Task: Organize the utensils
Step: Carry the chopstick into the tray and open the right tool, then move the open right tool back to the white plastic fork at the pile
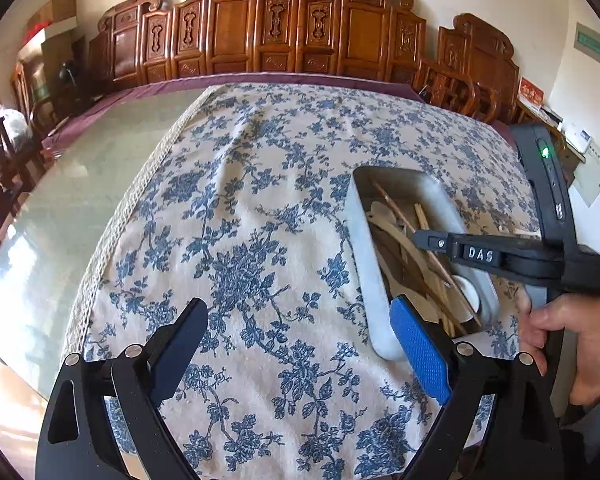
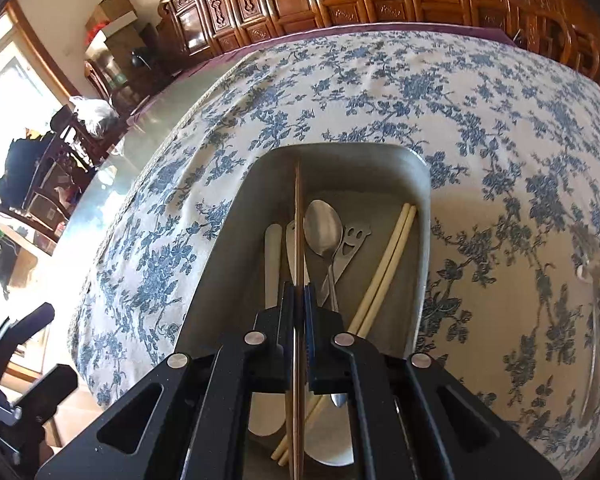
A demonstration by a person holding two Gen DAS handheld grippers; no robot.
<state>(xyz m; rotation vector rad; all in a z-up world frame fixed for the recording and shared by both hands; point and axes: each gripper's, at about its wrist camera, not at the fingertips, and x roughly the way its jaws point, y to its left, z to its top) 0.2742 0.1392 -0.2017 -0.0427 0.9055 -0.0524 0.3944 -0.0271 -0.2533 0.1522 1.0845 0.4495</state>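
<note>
A grey oblong tray (image 2: 340,158) lies on the blue-flowered cloth and holds a metal spoon (image 2: 323,232), a smiley-face utensil (image 2: 354,240), pale chopsticks (image 2: 392,256) and white flat utensils (image 2: 273,256). My right gripper (image 2: 299,292) is shut on a thin brown chopstick (image 2: 297,208) and holds it lengthwise over the tray. In the left wrist view the tray (image 1: 364,240) is at the right, with the right gripper (image 1: 420,237) above it. My left gripper (image 1: 300,340) is open and empty above the cloth, left of the tray's near end.
The flowered cloth (image 1: 260,200) covers most of a glass-topped table (image 1: 80,184). Carved wooden furniture (image 1: 260,32) lines the far wall. Something white (image 2: 596,276) lies on the cloth to the right of the tray. Chairs and clutter stand at the left.
</note>
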